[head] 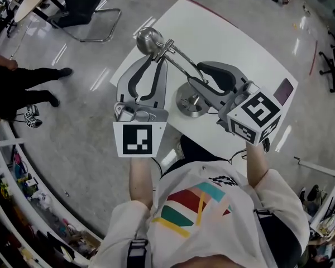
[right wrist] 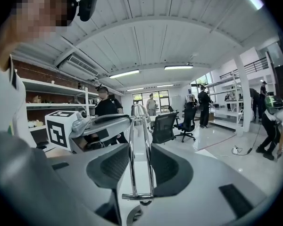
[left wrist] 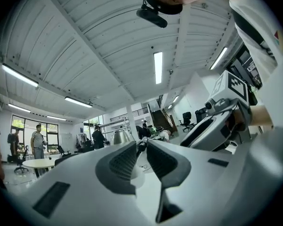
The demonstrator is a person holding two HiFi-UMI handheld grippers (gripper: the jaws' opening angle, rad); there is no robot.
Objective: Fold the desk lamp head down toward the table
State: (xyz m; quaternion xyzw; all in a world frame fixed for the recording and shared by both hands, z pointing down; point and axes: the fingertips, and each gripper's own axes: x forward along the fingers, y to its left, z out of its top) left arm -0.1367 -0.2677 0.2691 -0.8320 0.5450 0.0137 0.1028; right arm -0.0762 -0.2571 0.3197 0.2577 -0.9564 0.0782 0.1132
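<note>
Right fingers [right wrist: 113, 168] clamp the lamp arm [head: 181, 59] just above the base [head: 191, 105], left fingers [left wrist: 125, 161] pinch the joint [head: 163, 50] with the lamp head [head: 149, 39] just past their tips, arm's long axis running between both grips, so left looks placed to fold it toward the worktop [head: 229, 38].

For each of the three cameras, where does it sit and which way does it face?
Head view: on the person's head, looking steeply down at the desk lamp on the white table; forearms, shirt, left gripper and right gripper show.
Left gripper view: on that gripper, facing along its jaws, closed on the lamp's neck; a sleeve shows.
Right gripper view: likewise, jaws shut on the lamp's arm; a shoulder shows.
Both gripper views show the other gripper.
</note>
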